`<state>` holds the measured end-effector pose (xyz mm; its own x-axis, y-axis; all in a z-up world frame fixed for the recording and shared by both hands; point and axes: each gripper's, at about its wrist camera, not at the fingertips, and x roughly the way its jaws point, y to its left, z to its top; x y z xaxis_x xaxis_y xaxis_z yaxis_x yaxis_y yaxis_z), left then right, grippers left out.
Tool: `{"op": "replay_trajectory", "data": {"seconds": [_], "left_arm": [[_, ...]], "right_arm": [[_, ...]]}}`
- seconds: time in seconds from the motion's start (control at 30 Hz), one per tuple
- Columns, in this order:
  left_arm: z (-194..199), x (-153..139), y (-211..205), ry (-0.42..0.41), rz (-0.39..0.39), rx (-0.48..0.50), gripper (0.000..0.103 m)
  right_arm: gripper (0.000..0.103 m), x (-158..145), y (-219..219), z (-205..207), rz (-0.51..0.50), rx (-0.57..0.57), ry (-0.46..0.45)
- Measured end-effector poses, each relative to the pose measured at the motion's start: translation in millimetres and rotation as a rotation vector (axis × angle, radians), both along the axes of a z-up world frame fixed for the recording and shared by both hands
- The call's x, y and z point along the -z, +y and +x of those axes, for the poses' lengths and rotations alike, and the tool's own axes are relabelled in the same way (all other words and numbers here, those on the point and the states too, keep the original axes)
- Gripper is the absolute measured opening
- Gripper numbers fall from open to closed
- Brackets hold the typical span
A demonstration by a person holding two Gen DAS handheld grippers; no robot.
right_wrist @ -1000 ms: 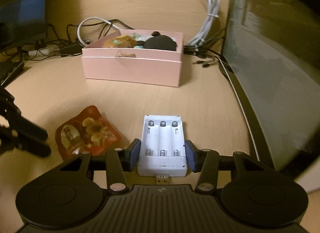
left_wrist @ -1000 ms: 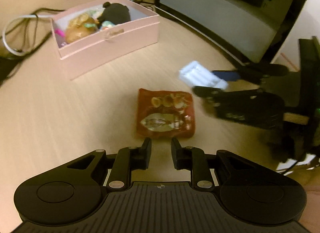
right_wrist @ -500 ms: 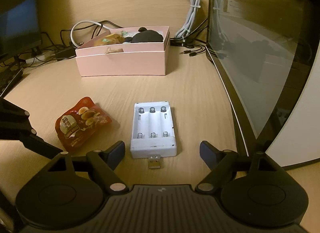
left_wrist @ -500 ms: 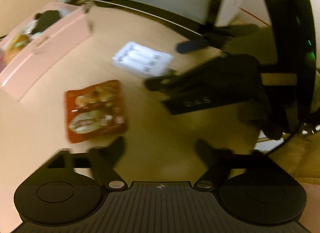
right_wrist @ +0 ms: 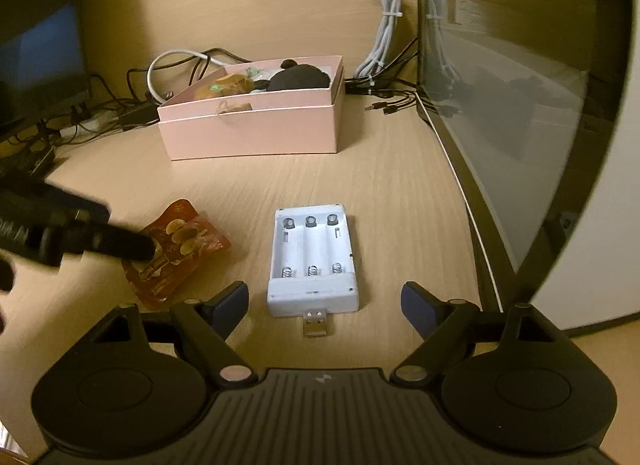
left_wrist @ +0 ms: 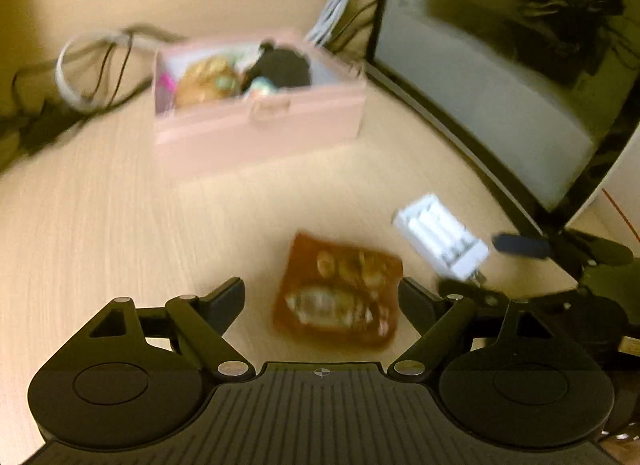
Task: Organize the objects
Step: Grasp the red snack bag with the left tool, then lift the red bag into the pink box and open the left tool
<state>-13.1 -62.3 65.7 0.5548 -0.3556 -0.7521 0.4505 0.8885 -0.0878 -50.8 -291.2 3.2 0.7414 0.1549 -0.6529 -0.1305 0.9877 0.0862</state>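
A red snack packet (left_wrist: 340, 293) lies flat on the wooden desk; it also shows in the right wrist view (right_wrist: 188, 245). My left gripper (left_wrist: 322, 297) is open, its fingers either side of the packet's near end. A white empty battery charger (right_wrist: 312, 261) with a USB plug lies flat on the desk, also seen in the left wrist view (left_wrist: 440, 237). My right gripper (right_wrist: 324, 301) is open and empty just behind the charger. A pink box (right_wrist: 256, 129) holding several items stands at the back, also in the left wrist view (left_wrist: 260, 125).
A large curved monitor (right_wrist: 520, 105) runs along the right side. Cables (right_wrist: 384, 33) and a white cord loop (right_wrist: 176, 61) lie behind the box. A second dark screen (right_wrist: 36, 57) stands at the far left.
My right gripper let go of the charger, opened wide and drew back. My left gripper opened, swung aside, then came back over the snack packet.
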Motion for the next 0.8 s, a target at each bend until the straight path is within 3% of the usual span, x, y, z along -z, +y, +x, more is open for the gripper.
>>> {"op": "replay_trajectory", "data": {"seconds": [0.17,0.4,0.5,0.6,0.7,0.8], "left_arm": [[2.3,4.8,-17.3,-0.034,0.092,0.164,0.088],[8.1,35.0,-34.8,-0.035,0.117,0.120,0.088],[9.7,36.9,-31.7,-0.044,0.094,0.117,0.088],[6.7,30.7,-15.0,0.001,0.050,0.113,0.082],[6.3,26.6,13.2,0.076,-0.060,0.067,0.082],[-0.8,18.2,37.6,0.077,-0.058,-0.008,0.082]], "right_arm": [[0.086,-7.7,-18.1,-22.8,0.034,0.018,0.028],[0.092,-12.5,-28.3,-41.0,-0.009,0.029,0.041],[0.092,-12.8,-19.3,-39.1,-0.023,0.003,0.043],[0.092,-16.1,-1.6,-34.1,-0.052,-0.041,0.024],[0.092,-19.9,20.1,-19.8,-0.084,-0.069,-0.013],[0.092,-19.0,34.7,3.6,-0.107,-0.067,-0.030]]}}
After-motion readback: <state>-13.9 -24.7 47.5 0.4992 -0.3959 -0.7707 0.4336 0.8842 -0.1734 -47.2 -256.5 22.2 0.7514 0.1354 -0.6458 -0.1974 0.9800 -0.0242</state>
